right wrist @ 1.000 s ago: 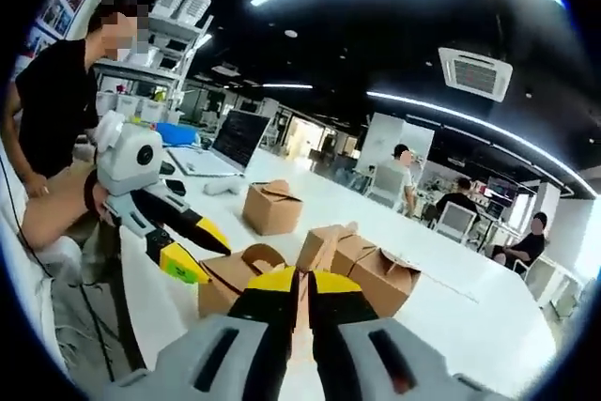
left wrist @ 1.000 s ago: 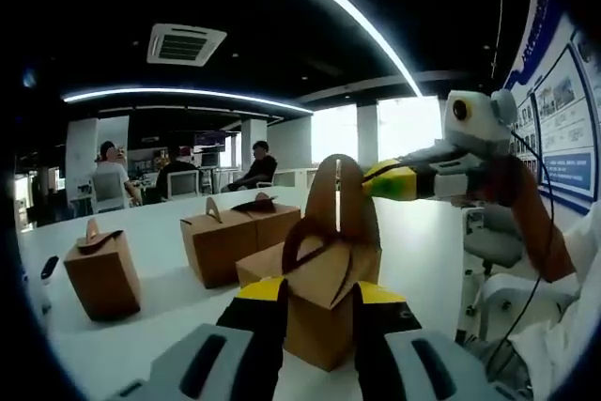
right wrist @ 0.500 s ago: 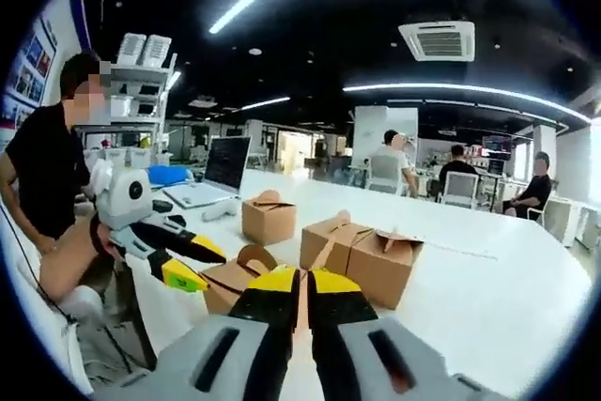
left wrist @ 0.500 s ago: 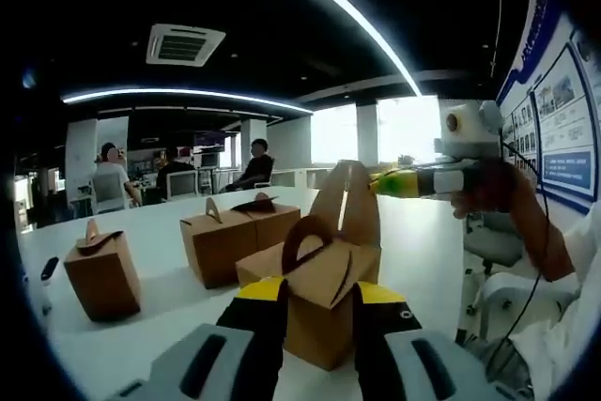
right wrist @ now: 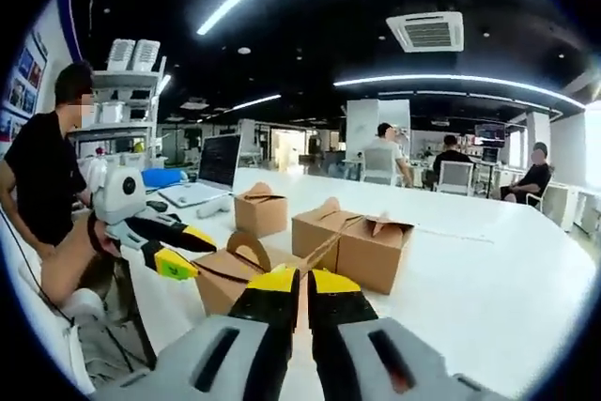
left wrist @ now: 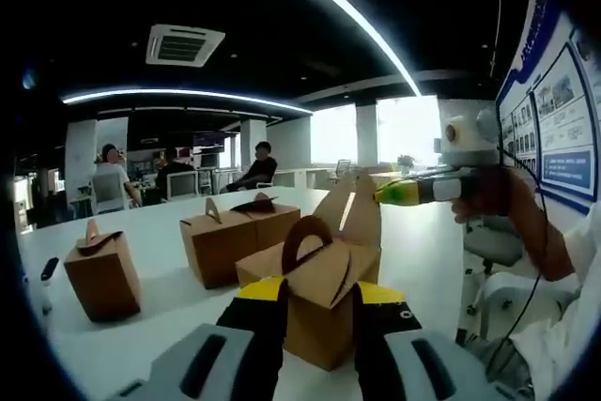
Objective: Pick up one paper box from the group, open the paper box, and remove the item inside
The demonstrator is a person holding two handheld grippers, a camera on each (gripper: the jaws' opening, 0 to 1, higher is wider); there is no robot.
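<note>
Jaws: left gripper (left wrist: 317,300) clamps paper box (left wrist: 315,302) steady; right gripper (right wrist: 300,286) pinches its flap (left wrist: 362,218), 12 o'clock, peeling open.

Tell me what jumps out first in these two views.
The brown paper box at the near table edge, clamped in the left claw, with its tall handle flap drawn out sideways by the right claw. Behind it on the white table stand a joined pair of shut boxes and a single box apart to the side. Seated people fill the office background.
</note>
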